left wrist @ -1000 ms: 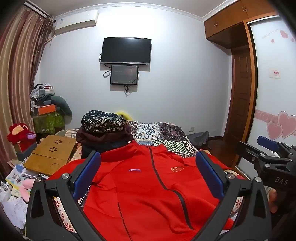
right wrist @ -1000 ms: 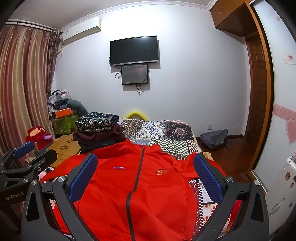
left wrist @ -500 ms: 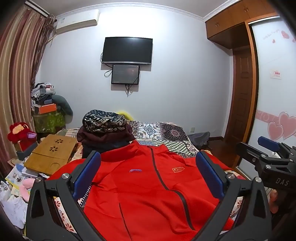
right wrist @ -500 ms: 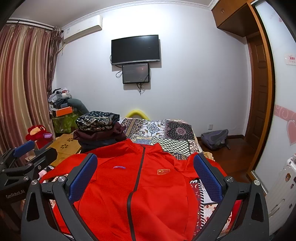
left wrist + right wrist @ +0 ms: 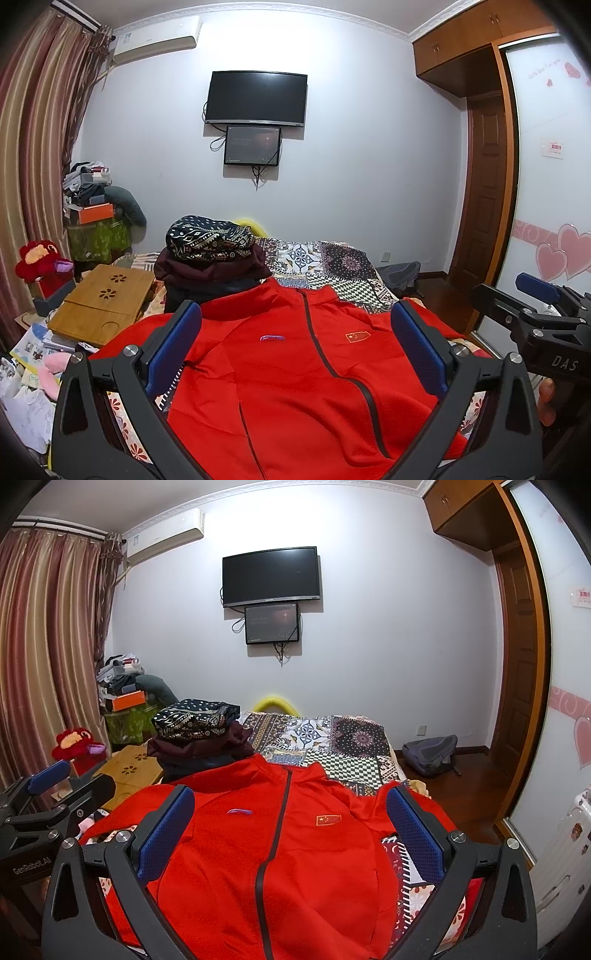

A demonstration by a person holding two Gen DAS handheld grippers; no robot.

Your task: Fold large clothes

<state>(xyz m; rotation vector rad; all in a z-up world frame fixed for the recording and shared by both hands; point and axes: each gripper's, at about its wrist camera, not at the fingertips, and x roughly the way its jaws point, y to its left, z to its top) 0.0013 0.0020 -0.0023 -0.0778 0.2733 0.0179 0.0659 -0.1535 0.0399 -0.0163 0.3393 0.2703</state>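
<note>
Both wide: left gripper (image 5: 295,354), right gripper (image 5: 290,830) above flat jacket (image 5: 295,376); best pinching sleeve edges evenly.

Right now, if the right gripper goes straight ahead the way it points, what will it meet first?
Probably the red jacket spread on the bed. The right gripper is open and empty, its fingers framing the jacket's chest. How far above the cloth it is, the picture does not show.

both wrist cams side by side, facing TV (image 5: 256,98), sharing jacket (image 5: 280,853)
</note>
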